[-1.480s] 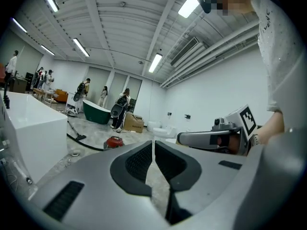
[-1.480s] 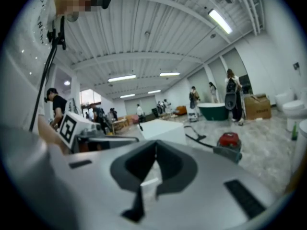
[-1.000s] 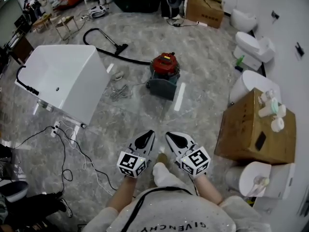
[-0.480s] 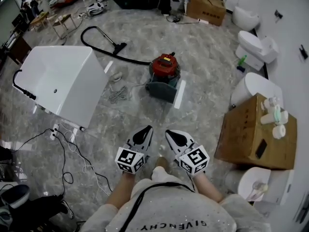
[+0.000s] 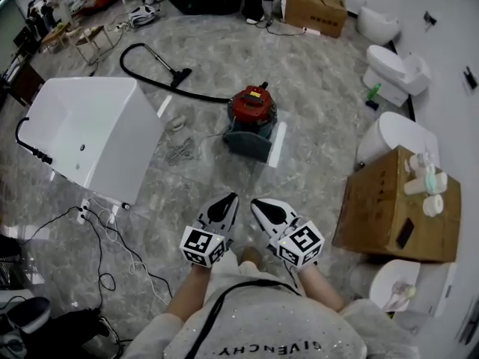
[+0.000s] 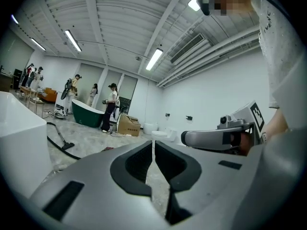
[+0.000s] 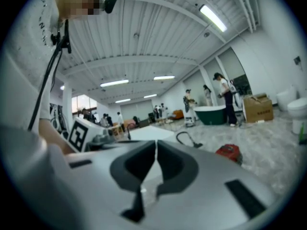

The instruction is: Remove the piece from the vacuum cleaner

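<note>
A red canister vacuum cleaner (image 5: 253,105) sits on a grey base on the marble floor, ahead of me in the head view; in the right gripper view the vacuum cleaner (image 7: 230,152) lies low on the right. Its black hose (image 5: 153,69) curls away to the upper left and ends in a floor nozzle. My left gripper (image 5: 224,204) and right gripper (image 5: 263,208) are held side by side well short of the vacuum, both shut with nothing between the jaws. Each gripper view shows its jaws meeting at the tips, the left gripper (image 6: 153,147) and the right gripper (image 7: 156,147) alike.
A white bathtub (image 5: 90,129) stands on the left, with loose cables (image 5: 112,234) on the floor beside it. A cardboard box (image 5: 393,204) and toilets (image 5: 393,69) line the right wall. Another carton (image 5: 314,6) and a dark tub stand at the far end. People stand in the distance.
The vacuum and the bathtub have shifted slightly in the head view as I walked across the floor. Both grippers stay shut and side by side.
</note>
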`<state>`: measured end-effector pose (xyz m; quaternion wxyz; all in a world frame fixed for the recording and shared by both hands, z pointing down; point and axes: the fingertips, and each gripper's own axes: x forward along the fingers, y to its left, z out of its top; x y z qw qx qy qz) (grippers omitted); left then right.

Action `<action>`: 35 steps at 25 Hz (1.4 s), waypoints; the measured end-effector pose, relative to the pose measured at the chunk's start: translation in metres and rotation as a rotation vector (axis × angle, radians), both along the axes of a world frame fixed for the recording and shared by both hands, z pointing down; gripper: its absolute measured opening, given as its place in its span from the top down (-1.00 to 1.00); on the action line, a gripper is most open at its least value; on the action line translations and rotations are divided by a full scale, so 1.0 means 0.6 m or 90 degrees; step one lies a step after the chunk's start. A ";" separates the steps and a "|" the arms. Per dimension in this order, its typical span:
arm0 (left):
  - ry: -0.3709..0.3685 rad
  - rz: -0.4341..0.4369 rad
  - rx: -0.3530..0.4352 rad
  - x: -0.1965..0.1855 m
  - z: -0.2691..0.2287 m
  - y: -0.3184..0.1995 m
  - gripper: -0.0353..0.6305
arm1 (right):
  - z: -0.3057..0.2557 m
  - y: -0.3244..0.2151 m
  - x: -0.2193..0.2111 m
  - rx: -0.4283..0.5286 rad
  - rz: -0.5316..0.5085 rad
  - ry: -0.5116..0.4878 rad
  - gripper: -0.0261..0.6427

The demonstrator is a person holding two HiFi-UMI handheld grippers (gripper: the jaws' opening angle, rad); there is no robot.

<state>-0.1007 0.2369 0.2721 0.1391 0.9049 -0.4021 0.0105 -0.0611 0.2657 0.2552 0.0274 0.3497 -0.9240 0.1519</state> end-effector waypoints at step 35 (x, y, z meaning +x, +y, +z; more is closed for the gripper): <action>-0.009 0.180 -0.047 0.023 0.062 -0.399 0.77 | 0.077 -0.388 0.016 -0.075 0.175 0.078 0.88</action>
